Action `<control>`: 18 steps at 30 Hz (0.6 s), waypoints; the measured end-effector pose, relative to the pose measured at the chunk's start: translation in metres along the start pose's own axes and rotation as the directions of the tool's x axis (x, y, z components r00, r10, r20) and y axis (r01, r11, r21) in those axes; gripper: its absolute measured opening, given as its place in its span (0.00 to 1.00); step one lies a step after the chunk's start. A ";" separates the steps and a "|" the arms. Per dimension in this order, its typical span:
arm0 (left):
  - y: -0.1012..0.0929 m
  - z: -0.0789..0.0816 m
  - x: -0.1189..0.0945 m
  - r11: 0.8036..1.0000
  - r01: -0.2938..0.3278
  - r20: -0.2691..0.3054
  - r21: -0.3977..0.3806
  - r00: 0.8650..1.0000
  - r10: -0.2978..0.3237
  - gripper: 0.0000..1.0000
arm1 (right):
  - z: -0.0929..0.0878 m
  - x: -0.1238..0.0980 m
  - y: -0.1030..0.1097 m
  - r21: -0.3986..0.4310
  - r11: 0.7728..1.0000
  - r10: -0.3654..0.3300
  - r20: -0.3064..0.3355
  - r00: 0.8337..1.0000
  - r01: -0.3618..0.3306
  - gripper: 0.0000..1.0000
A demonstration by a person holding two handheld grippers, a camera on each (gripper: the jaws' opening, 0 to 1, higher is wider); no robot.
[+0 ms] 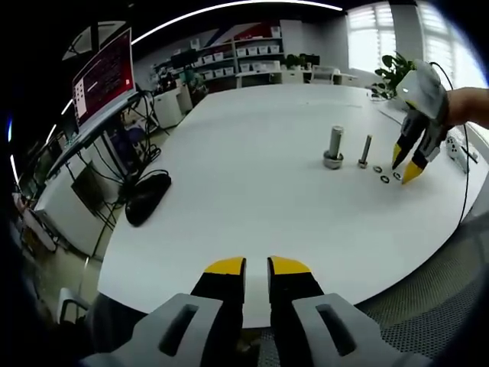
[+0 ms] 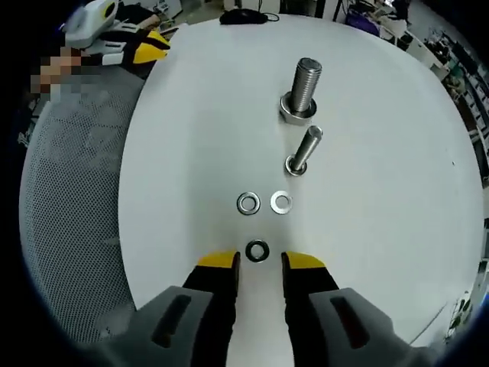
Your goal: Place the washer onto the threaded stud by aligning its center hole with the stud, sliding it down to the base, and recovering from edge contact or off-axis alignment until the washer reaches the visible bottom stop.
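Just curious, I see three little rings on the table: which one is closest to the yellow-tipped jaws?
The dark washer, lying between the right gripper's jaw tips. The two shiny washers lie side by side farther off, toward the smaller stud.

White table [image 2: 176, 138] holds studs [image 2: 303, 88], washers [image 2: 247, 203].

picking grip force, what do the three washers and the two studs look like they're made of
The two pale washers look like bright plated steel: silvery, reflective. The dark washer between the right tool tips looks black, perhaps oxide-coated metal or rubber; the look leaves it open. The large stud and small stud look like bare or zinc-plated steel: grey metallic sheen, highlights along the shafts.
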State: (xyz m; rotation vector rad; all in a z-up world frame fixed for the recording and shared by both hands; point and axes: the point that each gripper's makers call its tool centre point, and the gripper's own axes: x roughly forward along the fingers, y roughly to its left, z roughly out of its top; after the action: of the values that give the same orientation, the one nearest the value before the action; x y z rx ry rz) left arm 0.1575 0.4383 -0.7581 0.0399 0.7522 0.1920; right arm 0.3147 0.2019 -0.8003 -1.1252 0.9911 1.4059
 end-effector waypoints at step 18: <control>0.000 0.000 0.000 1.000 -0.003 -0.002 0.000 1.000 0.003 0.09 | -0.001 0.000 -0.005 -0.056 0.998 0.034 -0.018 0.999 -0.035 0.18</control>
State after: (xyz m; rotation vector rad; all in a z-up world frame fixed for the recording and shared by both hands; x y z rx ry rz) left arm 0.1573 0.4386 -0.7578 0.0409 0.7537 0.1950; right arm 0.3199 0.2013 -0.8007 -1.1680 0.9934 1.4617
